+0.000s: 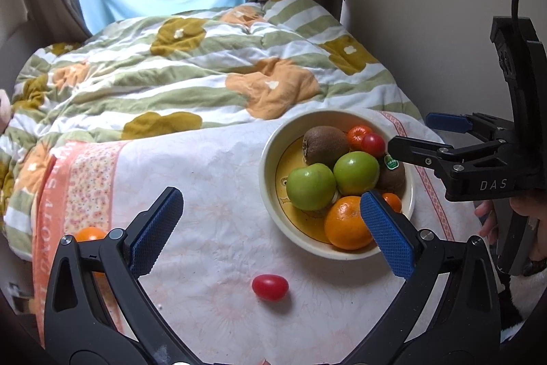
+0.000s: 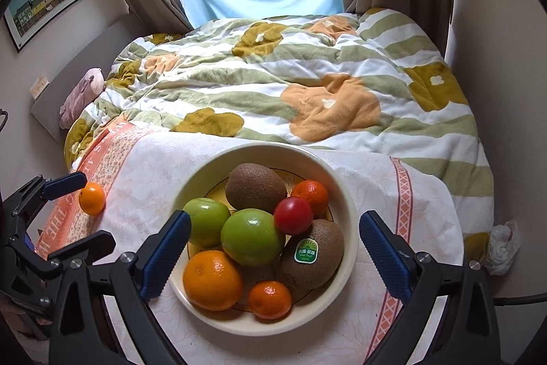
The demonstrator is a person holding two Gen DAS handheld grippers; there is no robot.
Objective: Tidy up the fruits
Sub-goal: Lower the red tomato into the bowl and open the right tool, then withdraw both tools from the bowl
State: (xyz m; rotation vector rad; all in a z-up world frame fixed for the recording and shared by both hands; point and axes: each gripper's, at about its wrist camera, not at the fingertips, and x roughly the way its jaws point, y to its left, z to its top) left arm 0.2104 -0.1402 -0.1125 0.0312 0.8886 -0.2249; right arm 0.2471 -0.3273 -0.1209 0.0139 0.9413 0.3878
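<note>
1. Nearly all the fruit is gathered in the cream bowl [image 2: 345, 194] on the cloth-covered table [image 1: 212, 180]: two green apples [image 2: 251, 236], two kiwis [image 2: 254, 187], a large orange [image 2: 212, 280], two small mandarins [image 2: 270, 300] and a cherry tomato [image 2: 293, 215] perched on top.
2. Two pieces lie outside it. A red cherry tomato [image 1: 270, 287] sits on the cloth, apart from the bowl, and a small orange [image 2: 91, 198] rests near the table's left edge on the pink border.
3. The left gripper [image 1: 270, 228] hangs with its blue pads spread wide and nothing between them; the loose tomato lies just below that gap, so I'd guess it is lined up as the next pick.
4. The right gripper [image 2: 273, 257] is also spread apart and empty, poised over the bowl's near rim, touching no fruit.
5. Judging by the pile, the job is close to finished, with two strays left.
</note>
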